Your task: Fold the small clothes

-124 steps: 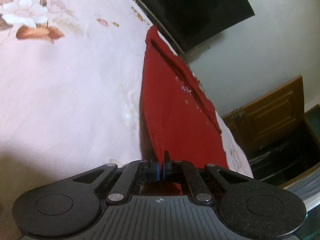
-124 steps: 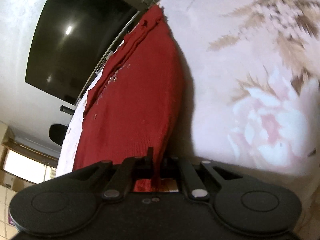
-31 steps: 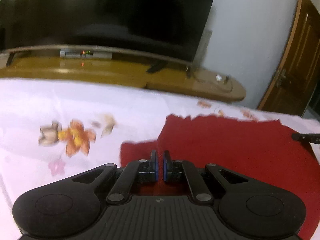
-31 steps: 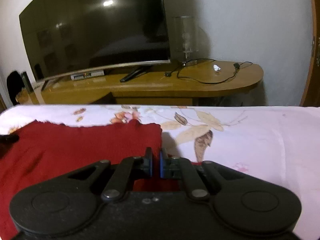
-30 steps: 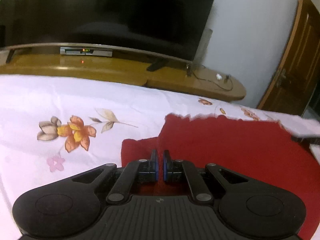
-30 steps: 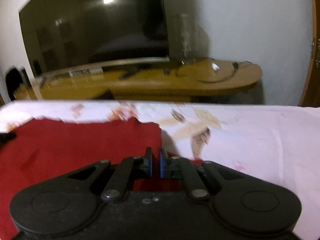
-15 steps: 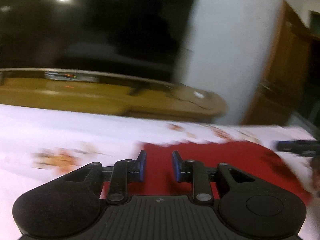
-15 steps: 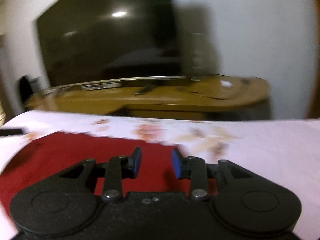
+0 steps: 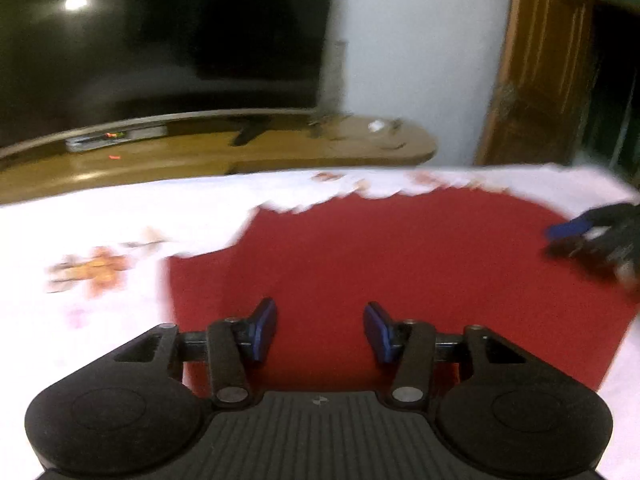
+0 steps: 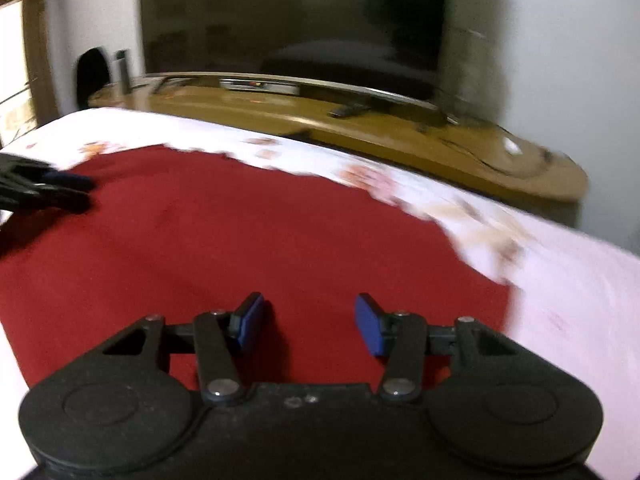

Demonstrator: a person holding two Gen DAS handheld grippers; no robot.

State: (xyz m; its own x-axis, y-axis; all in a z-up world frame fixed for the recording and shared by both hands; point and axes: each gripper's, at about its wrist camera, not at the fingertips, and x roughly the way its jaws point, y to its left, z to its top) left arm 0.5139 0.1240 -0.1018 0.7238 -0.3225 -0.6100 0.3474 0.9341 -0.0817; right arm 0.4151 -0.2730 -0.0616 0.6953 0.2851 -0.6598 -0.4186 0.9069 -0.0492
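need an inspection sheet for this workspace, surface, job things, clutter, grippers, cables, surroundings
surface: white floral bedsheet, blurred.
job's things: red knit garment lying flat on the sheet, held by neither gripper.
clutter: nothing seen on the sheet.
grippers: left gripper open above the garment's near edge; right gripper open, likewise.
cables: dark cable on the wooden TV bench.
surroundings: dark TV on the bench, white wall, wooden door to the right.

Dim indoor light, a ceiling lamp glaring off the television (image 9: 160, 40), motion blur throughout, fisheye bending at edges.
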